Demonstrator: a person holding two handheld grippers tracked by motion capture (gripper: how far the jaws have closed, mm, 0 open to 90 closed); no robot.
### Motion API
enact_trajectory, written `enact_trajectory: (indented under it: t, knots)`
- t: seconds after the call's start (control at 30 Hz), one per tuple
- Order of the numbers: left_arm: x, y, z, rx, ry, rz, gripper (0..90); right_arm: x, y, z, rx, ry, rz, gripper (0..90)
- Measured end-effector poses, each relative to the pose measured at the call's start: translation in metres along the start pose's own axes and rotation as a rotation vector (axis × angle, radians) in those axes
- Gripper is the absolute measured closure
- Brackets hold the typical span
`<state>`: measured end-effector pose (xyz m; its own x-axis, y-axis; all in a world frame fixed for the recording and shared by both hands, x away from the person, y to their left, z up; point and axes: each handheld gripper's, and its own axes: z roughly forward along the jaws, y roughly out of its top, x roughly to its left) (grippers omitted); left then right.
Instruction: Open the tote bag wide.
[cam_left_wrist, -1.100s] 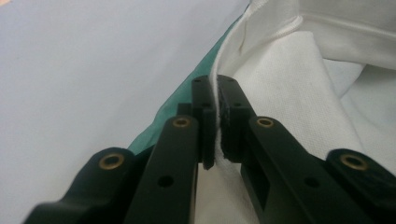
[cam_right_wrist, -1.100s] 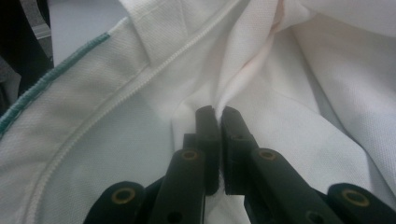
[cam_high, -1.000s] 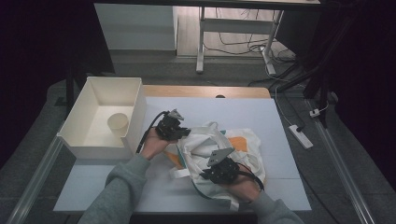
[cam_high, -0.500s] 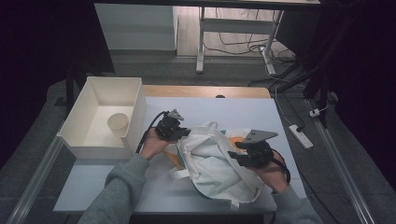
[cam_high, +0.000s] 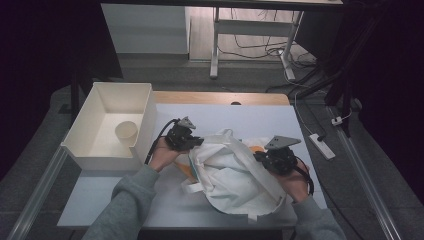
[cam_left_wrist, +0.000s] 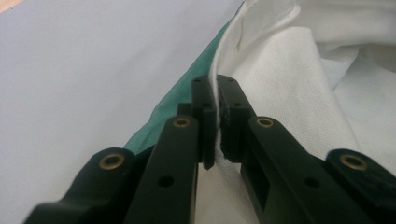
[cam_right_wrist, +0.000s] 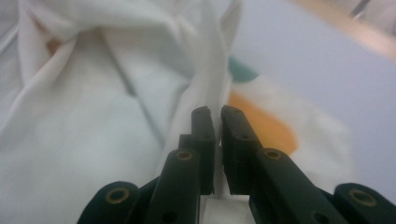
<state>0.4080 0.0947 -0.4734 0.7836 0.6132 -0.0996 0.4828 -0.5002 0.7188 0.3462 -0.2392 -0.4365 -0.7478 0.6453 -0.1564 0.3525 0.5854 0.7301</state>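
White bag fabric edge sits pinched between left tool tips.

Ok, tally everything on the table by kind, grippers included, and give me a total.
Grippers: 2, left gripper and right gripper
White cloth bag: 1
White bin: 1
Paper cup in the bin: 1
Total: 5

This looks like a lab or test room. A table with a pale mat stands on grey floor in a dark surround, with cables, a power strip and metal frame legs behind.
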Motion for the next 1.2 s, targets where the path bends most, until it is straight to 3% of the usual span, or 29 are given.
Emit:
enact_trajectory:
  t: [0.13,0.23,0.37,0.67,1.1,1.2]
  knots:
    - [0.001,0.000,0.000,-0.007,0.000,-0.002,85.6,-0.008,0.008,-0.010,-0.098,-0.096,0.017,84.6]
    - [-0.001,0.001,0.001,-0.012,-0.004,-0.001,85.6,-0.018,0.010,-0.009,-0.138,-0.166,0.020,84.6]
    - [-0.003,0.002,0.002,-0.016,-0.003,0.006,85.7,-0.030,0.010,0.000,-0.122,-0.203,0.022,84.7]
    - [-0.006,0.003,0.007,-0.007,-0.018,0.015,85.7,-0.054,0.002,0.026,-0.052,-0.204,0.058,84.8]
    - [-0.011,0.001,0.019,0.034,-0.035,0.026,85.6,-0.056,-0.021,0.050,0.046,-0.208,0.042,84.7]
    - [-0.012,0.000,0.021,0.039,-0.037,0.027,85.6,-0.058,-0.025,0.050,0.043,-0.190,0.066,84.7]
